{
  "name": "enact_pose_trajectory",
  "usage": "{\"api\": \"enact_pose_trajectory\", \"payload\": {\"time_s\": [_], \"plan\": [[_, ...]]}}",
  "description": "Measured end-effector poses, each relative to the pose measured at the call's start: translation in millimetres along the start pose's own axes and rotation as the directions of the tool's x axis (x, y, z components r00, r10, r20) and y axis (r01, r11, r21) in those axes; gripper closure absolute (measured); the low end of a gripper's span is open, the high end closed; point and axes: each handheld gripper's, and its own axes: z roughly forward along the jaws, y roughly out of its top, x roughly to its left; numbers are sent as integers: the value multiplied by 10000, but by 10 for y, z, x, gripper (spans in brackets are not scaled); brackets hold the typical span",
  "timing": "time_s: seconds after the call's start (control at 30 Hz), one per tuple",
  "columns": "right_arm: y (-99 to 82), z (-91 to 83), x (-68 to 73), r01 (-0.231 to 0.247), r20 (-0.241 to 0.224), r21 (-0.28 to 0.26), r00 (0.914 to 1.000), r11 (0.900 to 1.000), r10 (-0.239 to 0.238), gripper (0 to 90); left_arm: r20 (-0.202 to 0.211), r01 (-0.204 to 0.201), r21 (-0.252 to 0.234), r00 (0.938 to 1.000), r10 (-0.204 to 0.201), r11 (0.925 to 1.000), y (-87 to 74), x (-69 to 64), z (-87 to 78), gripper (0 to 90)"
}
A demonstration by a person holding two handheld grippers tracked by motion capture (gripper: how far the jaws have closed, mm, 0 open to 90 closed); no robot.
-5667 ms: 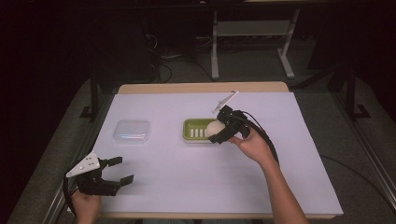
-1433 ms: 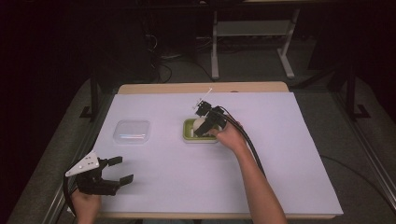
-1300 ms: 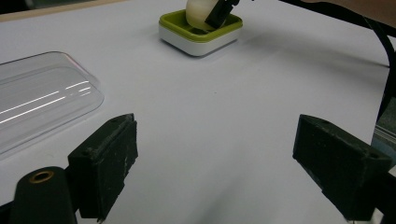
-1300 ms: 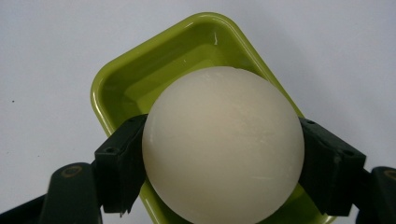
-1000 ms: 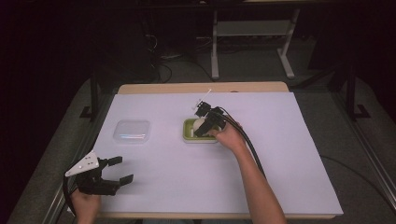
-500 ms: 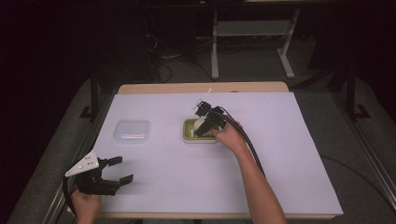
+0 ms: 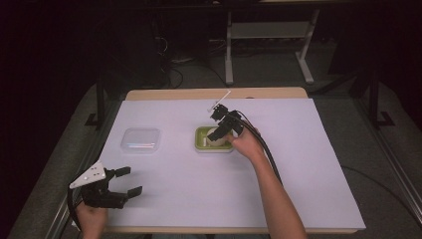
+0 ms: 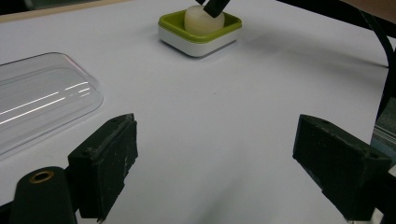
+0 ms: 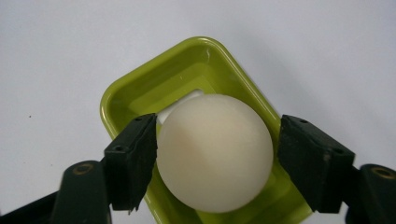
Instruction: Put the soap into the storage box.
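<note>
Right gripper view looks straight down on a pale, rounded bar of soap (image 9: 215,151) sitting in a green soap dish (image 9: 126,105), with the right gripper (image 9: 215,161) straddling it: its fingers (image 9: 133,161) stand apart, the left one touching or nearly touching the soap's side and the right one just clear of it, so the soap seems to rest in the dish rather than being clamped. The high view places the dish (image 7: 201,137) near the middle of the white-covered desk (image 7: 308,164), with a clear plastic lid (image 7: 141,139) lying apart to its left. The left gripper (image 7: 114,184) waits at the desk's near left corner, fingers (image 8: 105,161) spread wide on nothing. The chief risk lies in the soap's smooth, curved surface: if the fingers close above or below its widest part, it could squirt out and skid across the desk. One finger landing first could also shove the soap sideways against the rim and tip or slide the light dish, since nothing steadies it. A lift begun too early would likely drop the soap back.
</note>
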Motion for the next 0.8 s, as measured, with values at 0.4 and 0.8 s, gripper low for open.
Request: {"api": "enact_pose_trajectory", "payload": {"time_s": [0.4,0.8], "plan": [[-41,-164,-5,-67,-380,-205,9993,9998,59,259,-16,-15,57,10000,15,10000,0,-1,-1,132],[-172,-395,63,61,-671,-484,9977,9988,-94,254,9,-90,116,10000,90,9999,6,-15,15,133]]}}
